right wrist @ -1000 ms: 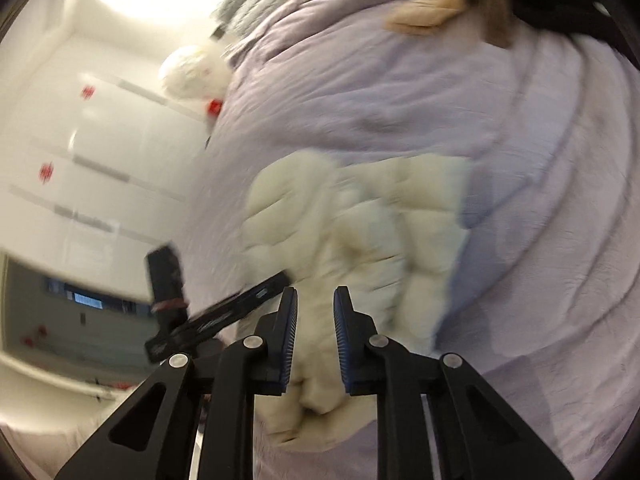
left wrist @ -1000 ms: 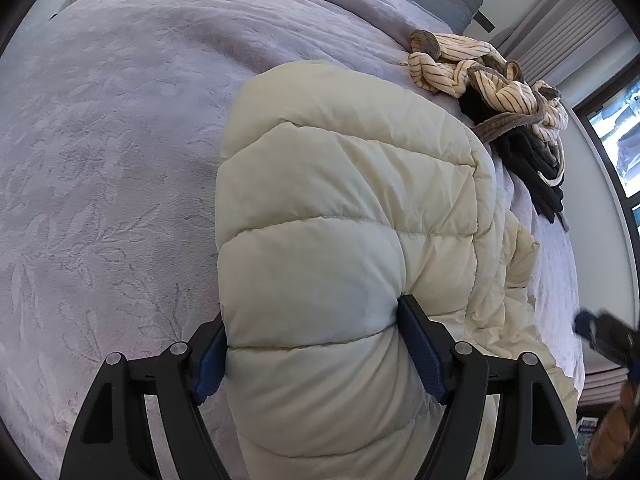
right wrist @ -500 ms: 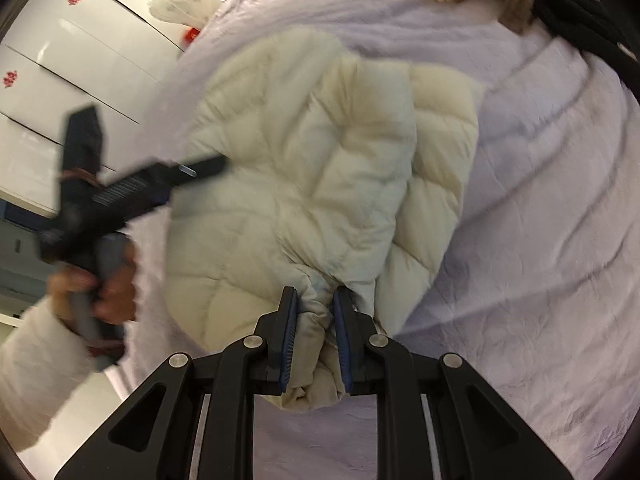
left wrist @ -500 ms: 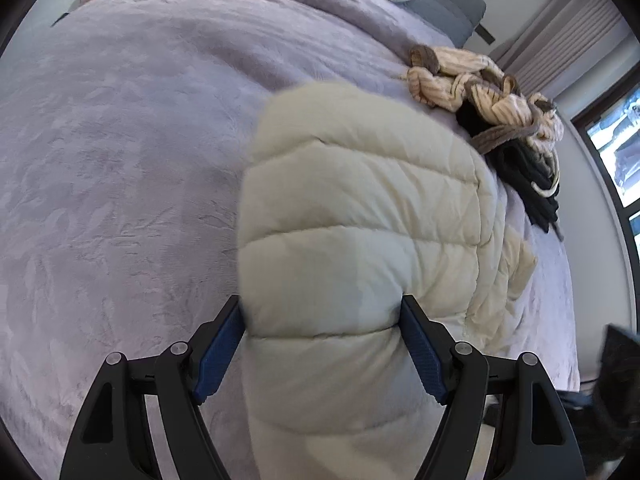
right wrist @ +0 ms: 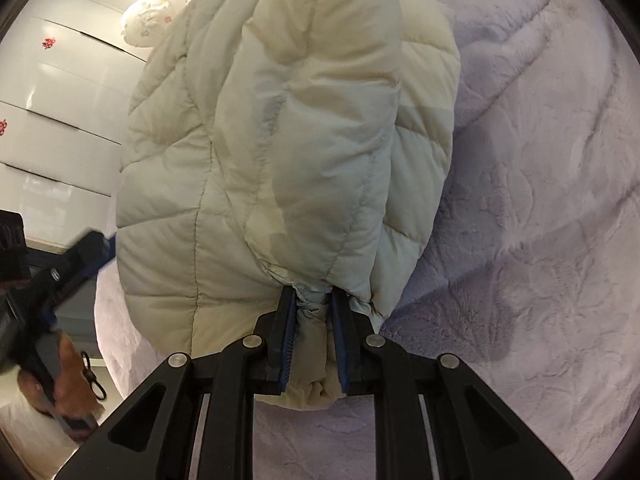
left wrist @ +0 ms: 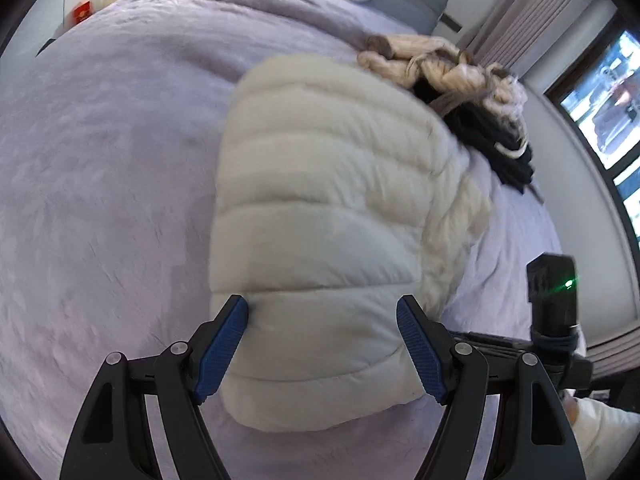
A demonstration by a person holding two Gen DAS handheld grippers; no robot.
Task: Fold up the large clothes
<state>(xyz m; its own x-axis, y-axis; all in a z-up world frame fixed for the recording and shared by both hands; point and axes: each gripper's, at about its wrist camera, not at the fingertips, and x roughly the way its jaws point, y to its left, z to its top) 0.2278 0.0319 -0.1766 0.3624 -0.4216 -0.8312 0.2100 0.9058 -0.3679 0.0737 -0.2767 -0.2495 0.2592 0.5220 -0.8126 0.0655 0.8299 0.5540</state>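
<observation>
right tool (right wrist: 314, 312): now clamps jacket (right wrist: 288, 128) cuff | left tool (left wrist: 322, 320): unchanged, astride jacket

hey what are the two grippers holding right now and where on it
Both hold the cream puffer jacket. The left gripper clamps across a folded puffy end, and the right gripper pinches a bunched bit of fabric at its near edge.

In the left wrist view the cream puffer jacket (left wrist: 320, 216) is smeared by motion, and the striped and black clothes (left wrist: 472, 92) behind it at one o'clock are too blurred to tell apart. The jacket hides the bed (left wrist: 100, 160) beneath it. In the right wrist view, the person's hand (right wrist: 60, 380) at eight o'clock is blurred and cut by the edge.
</observation>
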